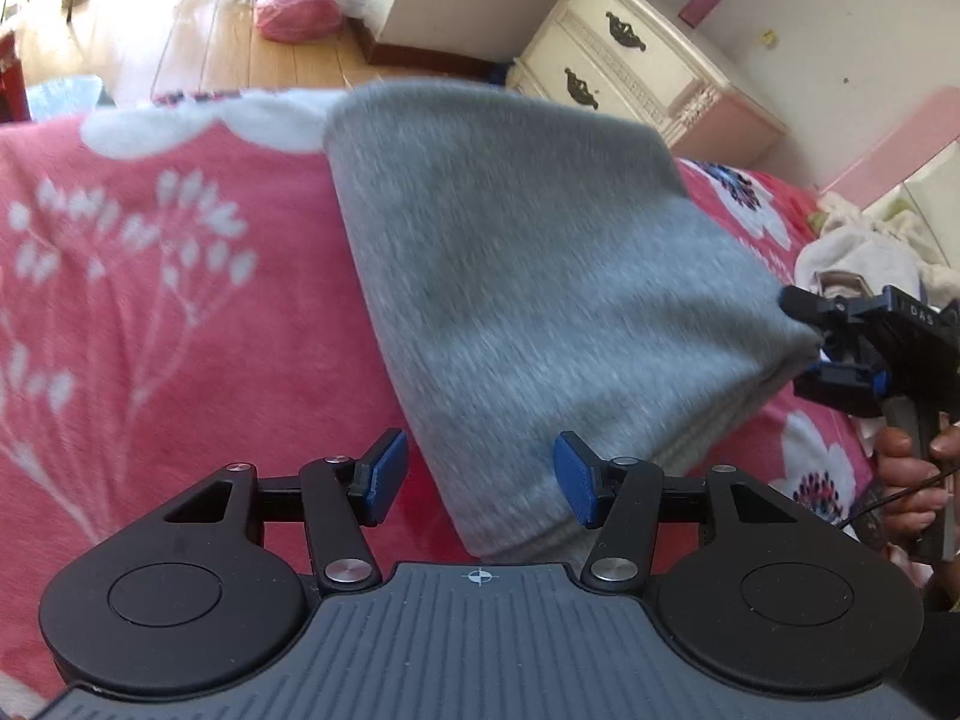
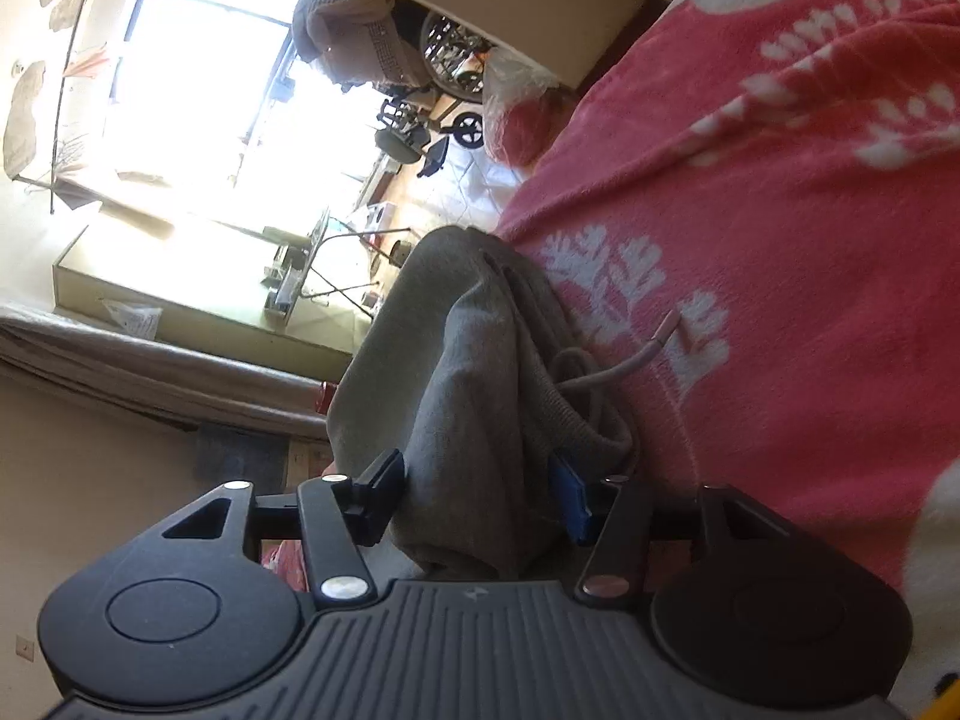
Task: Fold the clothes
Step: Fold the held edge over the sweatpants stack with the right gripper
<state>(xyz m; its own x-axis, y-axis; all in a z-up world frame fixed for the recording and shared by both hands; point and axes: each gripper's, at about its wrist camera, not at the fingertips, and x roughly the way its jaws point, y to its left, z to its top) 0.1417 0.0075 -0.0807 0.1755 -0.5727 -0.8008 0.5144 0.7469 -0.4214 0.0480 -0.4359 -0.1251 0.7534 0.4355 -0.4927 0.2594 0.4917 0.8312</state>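
A folded grey garment (image 1: 528,252) lies on a pink flowered blanket (image 1: 180,300). My left gripper (image 1: 480,477) stands open over the garment's near corner, with the cloth lying between its blue pads and not squeezed. My right gripper (image 1: 825,345) is at the garment's right corner, rolled on its side, jaws apart. In the right wrist view the grey garment (image 2: 468,372) bunches up between the fingers of the right gripper (image 2: 477,504), which are spread around it. A pale drawstring cord (image 2: 624,366) trails from the cloth onto the blanket (image 2: 780,240).
A cream nightstand (image 1: 630,54) stands beyond the bed's far edge. A pink bag (image 1: 300,12) sits on the wooden floor. A heap of pale cloth (image 1: 870,252) lies at the right, behind a person's hand (image 1: 906,480) on the right gripper's handle.
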